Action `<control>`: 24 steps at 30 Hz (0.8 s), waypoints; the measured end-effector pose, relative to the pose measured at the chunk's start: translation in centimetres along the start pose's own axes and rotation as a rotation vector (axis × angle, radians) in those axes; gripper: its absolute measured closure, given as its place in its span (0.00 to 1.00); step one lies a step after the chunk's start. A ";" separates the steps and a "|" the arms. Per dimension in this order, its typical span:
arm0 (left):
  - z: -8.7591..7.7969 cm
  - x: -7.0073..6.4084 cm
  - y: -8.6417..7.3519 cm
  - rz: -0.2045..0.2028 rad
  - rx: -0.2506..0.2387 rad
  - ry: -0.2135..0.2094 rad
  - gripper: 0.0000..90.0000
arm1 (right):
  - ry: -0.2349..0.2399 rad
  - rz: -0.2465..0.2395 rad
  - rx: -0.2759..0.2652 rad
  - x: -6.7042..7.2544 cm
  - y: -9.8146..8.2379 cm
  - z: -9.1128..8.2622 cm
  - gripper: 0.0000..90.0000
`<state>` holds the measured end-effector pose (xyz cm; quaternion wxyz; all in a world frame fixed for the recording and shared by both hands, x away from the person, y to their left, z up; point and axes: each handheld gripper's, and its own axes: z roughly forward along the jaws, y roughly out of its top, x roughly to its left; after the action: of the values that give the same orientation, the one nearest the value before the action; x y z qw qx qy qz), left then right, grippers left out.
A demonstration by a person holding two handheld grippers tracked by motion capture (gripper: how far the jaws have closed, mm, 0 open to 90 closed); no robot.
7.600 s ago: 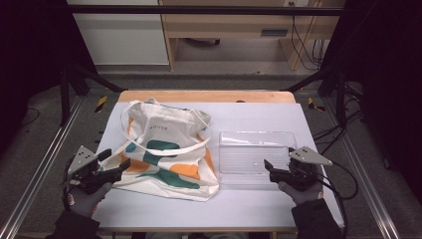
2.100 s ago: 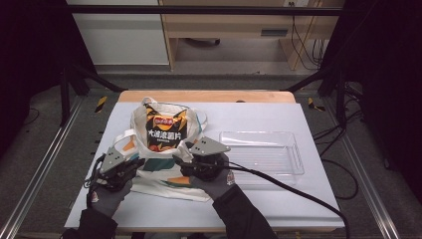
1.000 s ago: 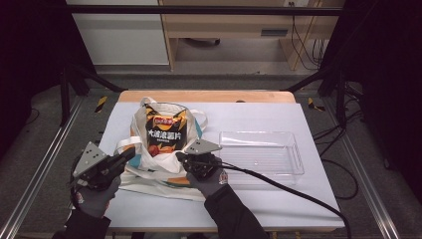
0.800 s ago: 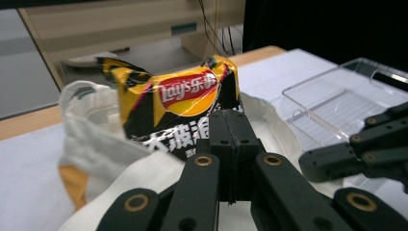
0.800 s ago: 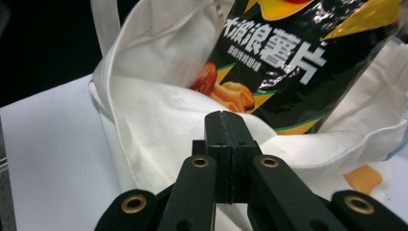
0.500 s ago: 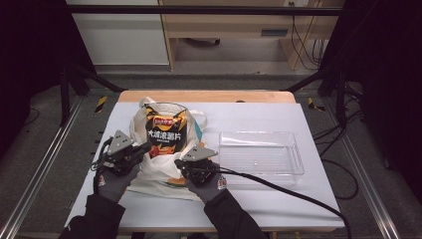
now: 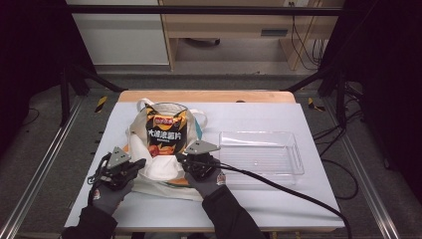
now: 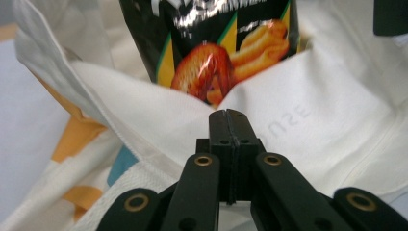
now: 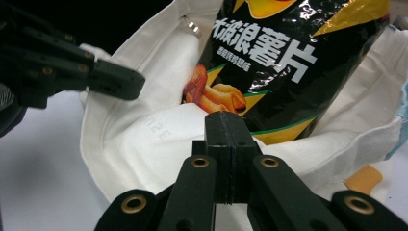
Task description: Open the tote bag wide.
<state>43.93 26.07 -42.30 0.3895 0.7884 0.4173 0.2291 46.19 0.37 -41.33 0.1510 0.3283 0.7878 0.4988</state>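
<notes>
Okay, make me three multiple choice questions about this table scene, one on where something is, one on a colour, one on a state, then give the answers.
1. Where is the clear plastic tray?
A. right of the bag
B. left of the bag
C. on top of the bag

2. Main colour of the glossy chip packet?
A. blue
B. black
C. pink

3. How do the left gripper jaws stand?
A. wide open
B. shut
C. clamping a cup

Answers: 1 A, the high view shows it right of the white cloth tote bag. 2 B, black with orange and yellow print. 3 B, the left gripper view shows the jaws pressed together.

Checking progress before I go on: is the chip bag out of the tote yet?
Partly out: the chip bag sticks from the tote's mouth, its lower end inside.
</notes>
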 end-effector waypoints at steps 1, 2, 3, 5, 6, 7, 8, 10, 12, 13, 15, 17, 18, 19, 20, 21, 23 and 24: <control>0.3 0.0 -0.3 0.004 0.021 0.000 1.00 | -0.003 -0.004 0.014 0.0 -0.3 0.2 1.00; 0.3 0.0 -0.3 0.004 0.021 0.000 1.00 | -0.003 -0.004 0.014 0.0 -0.3 0.2 1.00; 0.4 -0.1 -0.4 0.010 0.032 0.002 1.00 | -0.013 -0.019 0.044 0.1 -0.9 0.7 1.00; 0.5 -0.1 -0.4 0.009 0.032 0.001 1.00 | -0.018 -0.022 0.054 0.1 -1.1 0.8 1.00; 0.3 -0.1 -0.2 0.000 0.021 -0.008 1.00 | -0.018 -0.024 0.068 0.3 -1.5 1.1 1.00; 0.3 -0.1 -0.2 0.000 0.021 -0.008 1.00 | -0.018 -0.024 0.068 0.3 -1.5 1.1 1.00; -0.1 0.0 0.3 -0.012 -0.013 -0.011 1.00 | -0.017 -0.027 0.078 0.4 -1.7 1.1 1.00; -0.3 0.1 0.7 -0.024 -0.037 -0.011 0.99 | -0.016 -0.031 0.081 0.4 -1.8 1.2 1.00; -0.7 0.5 1.5 -0.025 -0.063 0.014 0.97 | -0.017 -0.028 0.095 0.4 -2.0 1.4 1.00; -0.8 1.2 1.7 -0.047 -0.072 0.034 0.98 | -0.017 -0.030 0.110 0.5 -2.3 1.6 1.00; -0.5 1.9 1.2 -0.056 -0.044 0.060 0.98 | -0.016 -0.033 0.126 0.6 -2.8 1.7 1.00; -0.2 2.5 0.5 -0.065 -0.004 0.070 0.98 | -0.012 -0.028 0.134 0.7 -3.2 1.8 1.00; -0.2 2.5 0.5 -0.065 -0.004 0.070 0.98 | -0.012 -0.028 0.134 0.7 -3.2 1.8 1.00; -0.1 2.6 0.2 -0.062 0.017 0.079 0.99 | -0.009 -0.021 0.139 0.6 -3.6 1.7 1.00; 0.1 2.8 -0.5 -0.054 0.057 0.091 0.99 | -0.009 -0.019 0.142 0.5 -3.7 1.6 1.00; 0.1 2.8 -0.5 -0.054 0.057 0.091 0.99 | -0.009 -0.019 0.142 0.5 -3.7 1.6 1.00; 0.2 2.9 -1.1 -0.045 0.087 0.094 0.99 | -0.012 -0.006 0.146 0.3 -4.2 1.4 1.00; 0.2 3.0 -1.4 -0.043 0.099 0.092 0.99 | -0.010 -0.005 0.142 0.3 -4.3 1.3 1.00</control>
<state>45.01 28.96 -43.46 0.3352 0.7864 0.4623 0.2356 45.16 0.22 -45.69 0.1324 0.3385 0.8214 0.4395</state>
